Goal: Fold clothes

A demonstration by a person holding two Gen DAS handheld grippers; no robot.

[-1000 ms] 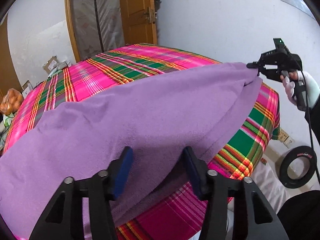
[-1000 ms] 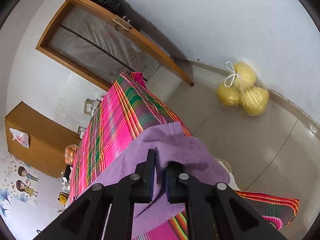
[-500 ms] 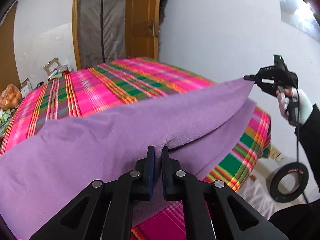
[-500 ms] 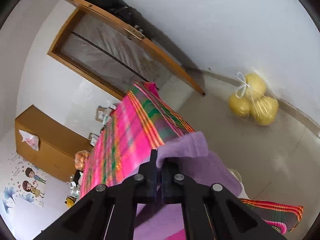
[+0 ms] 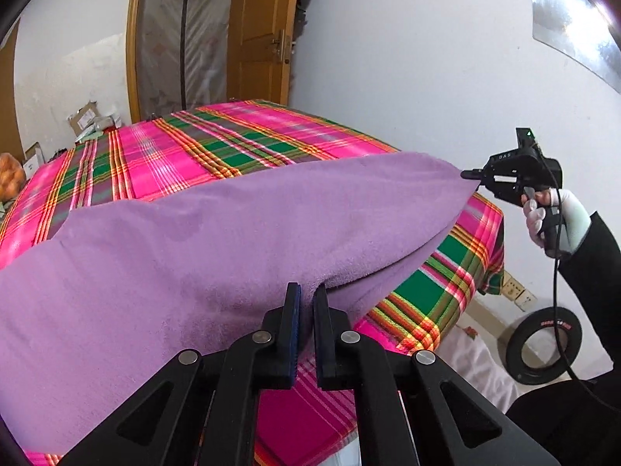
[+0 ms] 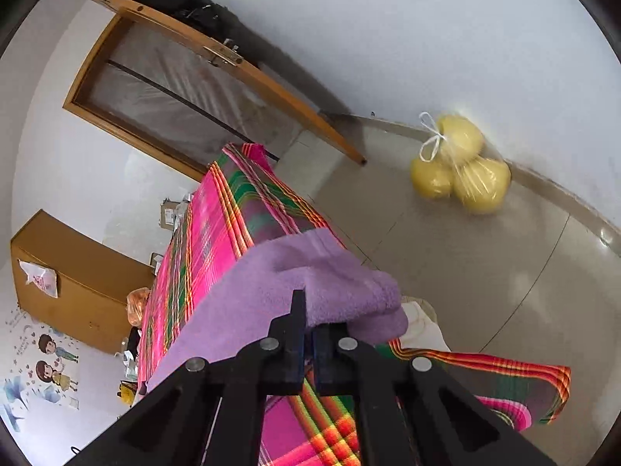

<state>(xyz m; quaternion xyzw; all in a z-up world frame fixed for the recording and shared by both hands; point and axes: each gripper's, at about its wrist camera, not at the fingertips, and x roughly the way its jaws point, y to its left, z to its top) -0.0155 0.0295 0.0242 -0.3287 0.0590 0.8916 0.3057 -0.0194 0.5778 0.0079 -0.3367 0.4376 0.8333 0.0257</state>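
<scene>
Over bright pink-and-green plaid bedcover (image 5: pixel 217 155): soft purple fleece garment (image 5: pixel 233 240), lifted off it. Pinched at opposite ends by left gripper (image 5: pixel 306 303) and right gripper (image 6: pixel 308 322), both clenched. Best kept taut and level, corners matched before lowering.

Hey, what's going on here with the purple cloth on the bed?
A person is folding a purple towel on a bed covered with a pink and green plaid sheet. The left gripper has its jaws shut on the towel's near edge, and the right gripper, held in a white-gloved hand, is shut on a corner. That edge is lifted off the bed between them; the fold isn't laid down yet.
</scene>
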